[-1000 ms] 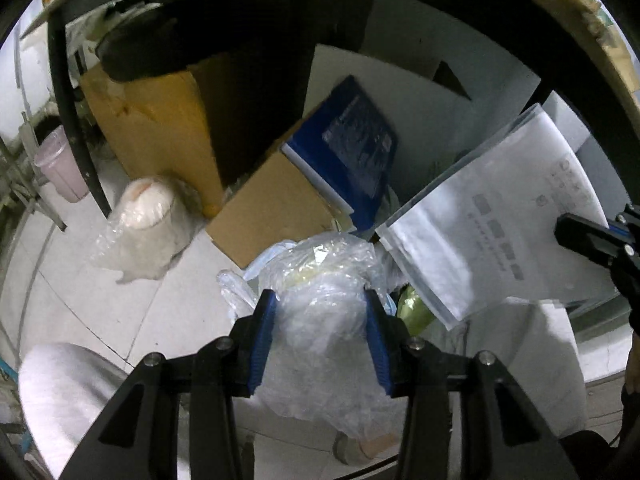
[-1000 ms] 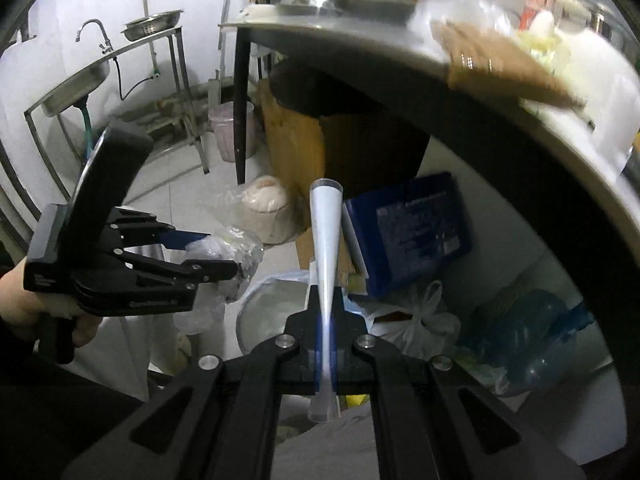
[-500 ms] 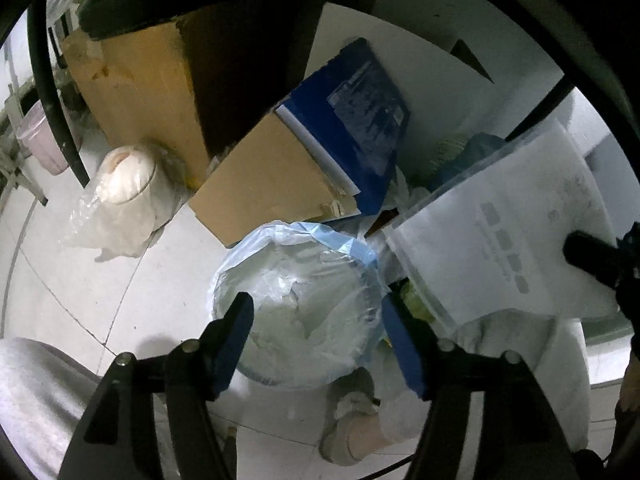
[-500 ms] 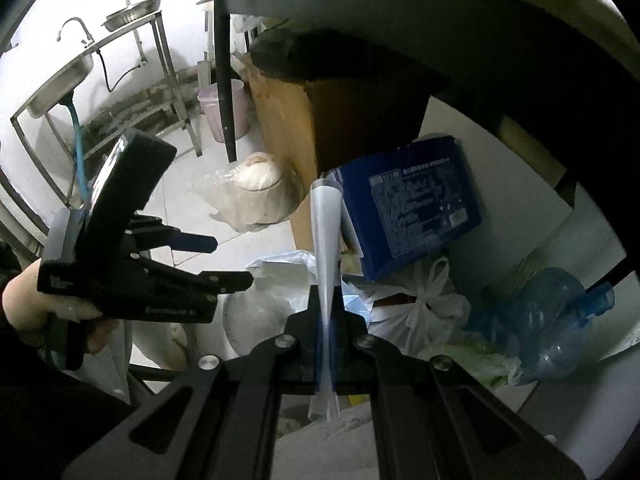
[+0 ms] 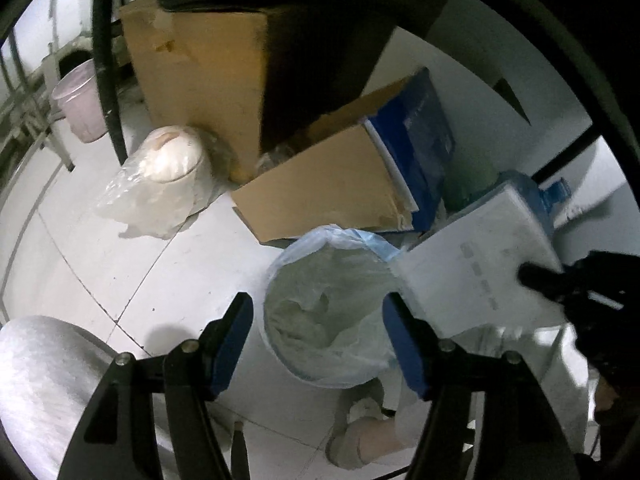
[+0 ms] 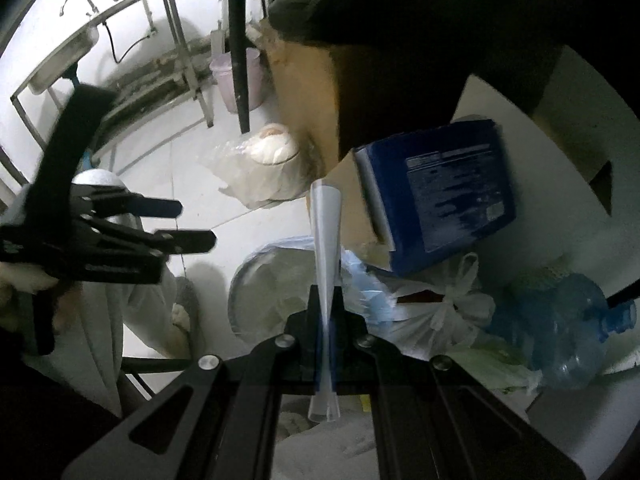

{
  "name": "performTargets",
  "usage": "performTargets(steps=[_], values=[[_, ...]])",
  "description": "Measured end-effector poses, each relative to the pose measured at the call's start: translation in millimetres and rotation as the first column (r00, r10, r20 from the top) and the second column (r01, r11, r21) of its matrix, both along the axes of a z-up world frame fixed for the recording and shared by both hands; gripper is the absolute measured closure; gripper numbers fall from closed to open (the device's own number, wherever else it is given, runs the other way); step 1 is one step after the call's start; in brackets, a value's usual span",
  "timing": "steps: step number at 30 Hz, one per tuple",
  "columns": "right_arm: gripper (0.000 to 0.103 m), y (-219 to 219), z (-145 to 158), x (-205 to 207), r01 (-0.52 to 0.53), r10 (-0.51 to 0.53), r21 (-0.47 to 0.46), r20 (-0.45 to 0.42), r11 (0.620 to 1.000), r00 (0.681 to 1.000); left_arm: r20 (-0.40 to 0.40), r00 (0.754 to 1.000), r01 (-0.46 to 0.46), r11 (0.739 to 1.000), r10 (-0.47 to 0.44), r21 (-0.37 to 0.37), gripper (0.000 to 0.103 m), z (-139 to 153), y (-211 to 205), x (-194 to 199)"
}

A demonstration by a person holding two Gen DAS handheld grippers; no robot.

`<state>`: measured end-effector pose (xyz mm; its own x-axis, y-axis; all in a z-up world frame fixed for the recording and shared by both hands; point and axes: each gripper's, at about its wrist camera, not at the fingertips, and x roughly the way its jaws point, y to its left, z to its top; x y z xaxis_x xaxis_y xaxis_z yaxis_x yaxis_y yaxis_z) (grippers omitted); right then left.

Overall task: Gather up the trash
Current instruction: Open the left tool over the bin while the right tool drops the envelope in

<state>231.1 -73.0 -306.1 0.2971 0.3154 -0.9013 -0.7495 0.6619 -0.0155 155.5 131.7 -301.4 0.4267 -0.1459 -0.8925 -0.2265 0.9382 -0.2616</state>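
The left gripper is held with its blue-padded fingers spread wide and nothing between them; it hangs above the trash bin, a round bin lined with a pale blue plastic bag that stands on the tiled floor. Crumpled clear plastic is seen lying inside the bin. The right gripper is pressed together on a flat clear plastic pouch, which is seen edge-on in its own view and as a broad pale sheet in the left view, where it overlaps the bin's right rim.

Just behind the bin a flattened cardboard sheet is propped, with a blue printed box leaning beside it and a tall cardboard box further back under the table. A bagged white roll lies on the floor to the left, a tied white bag and a blue water jug to the right of the bin. A pink bucket stands by a dark table leg.

Compared with a second ago, the crumpled plastic then pinched in the left gripper has been released into the bin and the fingers have opened; the pouch has been brought lower, nearer the bin.
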Motion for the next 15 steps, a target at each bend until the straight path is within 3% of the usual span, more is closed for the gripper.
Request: performTargets(steps=[11, 15], values=[[0.099, 45.2, -35.0, 10.5, -0.022, 0.017, -0.099, -0.059, 0.995, 0.998, 0.021, 0.997, -0.079, 0.996, 0.08, -0.039, 0.036, 3.2, 38.5, -10.7], [0.082, 52.5, -44.6, 11.5, -0.024, 0.015, -0.124, -0.077, 0.992, 0.997, 0.028, 0.995, -0.1, 0.994, 0.101, -0.043, 0.035, 5.4, 46.6, -13.0]])
